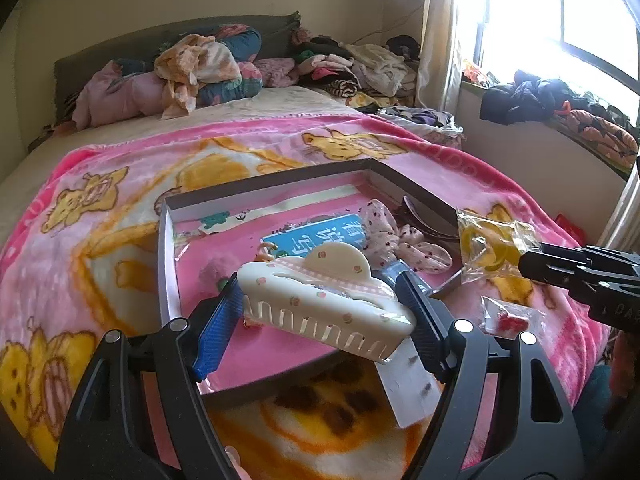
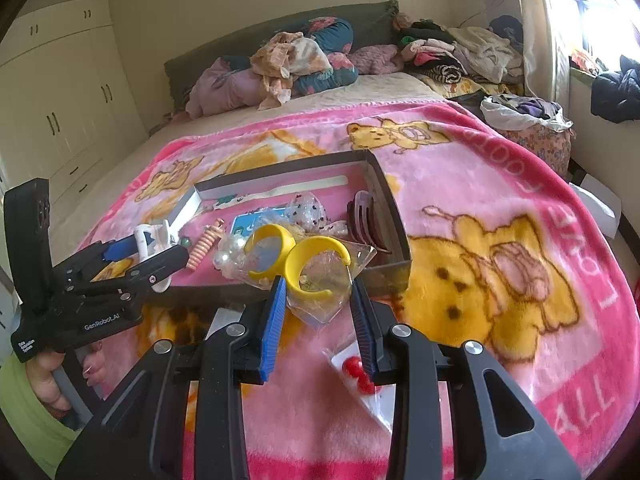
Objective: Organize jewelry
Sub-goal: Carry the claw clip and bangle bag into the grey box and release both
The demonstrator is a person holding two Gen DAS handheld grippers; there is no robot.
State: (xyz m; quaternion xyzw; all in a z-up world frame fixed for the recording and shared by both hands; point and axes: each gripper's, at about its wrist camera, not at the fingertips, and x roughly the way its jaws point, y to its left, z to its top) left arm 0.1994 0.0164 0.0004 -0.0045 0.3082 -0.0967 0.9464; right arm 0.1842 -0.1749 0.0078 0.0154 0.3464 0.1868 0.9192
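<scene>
My left gripper (image 1: 320, 316) is shut on a cream hair claw clip (image 1: 324, 304) with small pink flowers, held above the near edge of the shallow cardboard box (image 1: 166, 264). It also shows in the right wrist view (image 2: 154, 248). My right gripper (image 2: 318, 304) is shut on a clear plastic bag of yellow hoop earrings (image 2: 304, 264), held over the box's near right corner (image 2: 394, 268). The box holds a spotted scrunchie (image 1: 400, 236), a maroon clip (image 2: 362, 220), pearls (image 2: 232, 250) and a striped spiral piece (image 2: 206, 244).
A small bag with red earrings (image 2: 360, 372) lies on the pink bear blanket (image 2: 500, 280) near me. A white card (image 1: 408, 384) lies by the box's front. Piles of clothes (image 1: 208, 68) cover the bed's far end. A window sill with clothes (image 1: 560, 100) is at the right.
</scene>
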